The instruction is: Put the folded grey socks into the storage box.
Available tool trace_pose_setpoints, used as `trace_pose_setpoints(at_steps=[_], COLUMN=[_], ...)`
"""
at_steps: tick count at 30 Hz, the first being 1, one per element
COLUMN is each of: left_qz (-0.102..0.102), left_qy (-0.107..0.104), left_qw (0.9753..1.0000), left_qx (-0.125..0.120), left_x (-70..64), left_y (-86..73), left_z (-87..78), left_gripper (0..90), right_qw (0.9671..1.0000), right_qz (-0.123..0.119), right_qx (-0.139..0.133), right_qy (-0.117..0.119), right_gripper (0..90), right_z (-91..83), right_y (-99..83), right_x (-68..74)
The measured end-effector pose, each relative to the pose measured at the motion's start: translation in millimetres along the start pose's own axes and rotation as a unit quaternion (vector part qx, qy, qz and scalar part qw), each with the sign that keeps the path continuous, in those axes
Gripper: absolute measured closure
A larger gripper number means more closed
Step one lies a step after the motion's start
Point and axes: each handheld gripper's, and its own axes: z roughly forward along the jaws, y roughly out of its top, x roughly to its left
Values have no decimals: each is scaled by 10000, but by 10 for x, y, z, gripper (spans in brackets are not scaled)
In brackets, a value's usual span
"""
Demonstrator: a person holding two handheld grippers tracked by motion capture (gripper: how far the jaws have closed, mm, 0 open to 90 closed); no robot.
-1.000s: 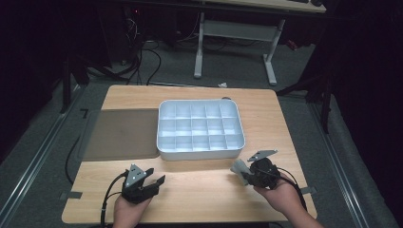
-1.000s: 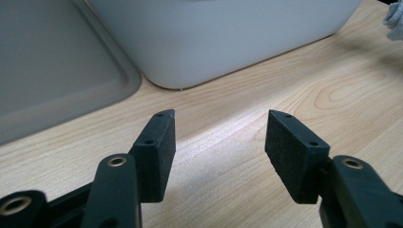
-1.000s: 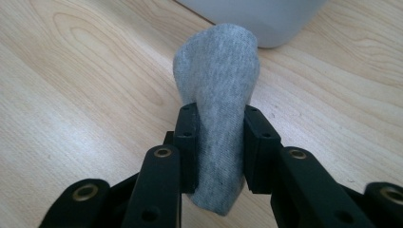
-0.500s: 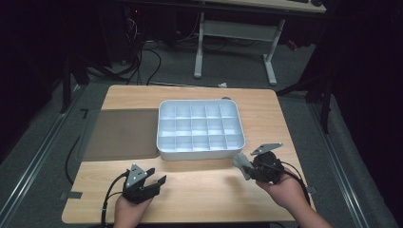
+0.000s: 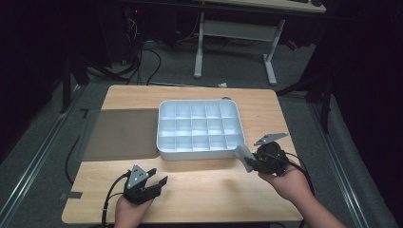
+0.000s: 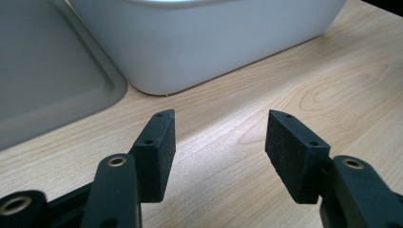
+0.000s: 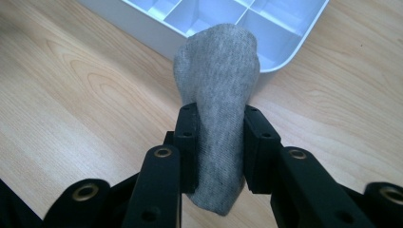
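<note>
A white tray [image 5: 163,128] with several compartments stands mid-table. My right gripper [image 5: 250,162] hovers just off the tray's near right corner, shut on a folded grey sock [image 5: 241,155]. In the right gripper view the grey sock [image 7: 218,90] sticks up from between the jaws of the right gripper [image 7: 219,142], its tip over the tray's corner [image 7: 290,50]. My left gripper [image 5: 159,180] rests low near the front left of the table, open with nothing in it. In the left gripper view the left gripper [image 6: 218,140] points at the tray's outer wall [image 6: 204,38].
A flat grey mat [image 5: 123,135] lies against the tray's left side, also seen as the grey mat [image 6: 47,71]. Bare wooden tabletop [image 5: 209,190] stretches between the two hands. Cables trail from both grippers. A desk frame [image 5: 233,33] stands on the floor beyond the table.
My right gripper has shifted a little right and forward with the sock, toward the tray's near right corner. The left gripper has stayed put.
</note>
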Motion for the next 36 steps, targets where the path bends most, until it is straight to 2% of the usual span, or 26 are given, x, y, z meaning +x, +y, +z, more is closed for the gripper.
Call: trace_pose_setpoints(at_steps=[9,17,24,36], left_qz=[-30,-31,-28,-28], left_qy=[-9,-14,-15,-51], left_qw=[10000,10000,10000,10000], left_qx=[8,12,24,33], left_x=[20,21,31,41], left_y=[-9,-13,-17,-20], left_z=[-18,-25,-27,-18], left_gripper=[441,441,441,441], right_qw=[10000,10000,9999,9981], right_qz=[3,-10,30,72], right_qx=[5,69,104,525], right_qy=[-4,17,-112,-306], right_gripper=[716,717,717,718], right_z=[29,146,242,582], right_y=[200,397,567,692], right_x=[-58,-81,-133,-249])
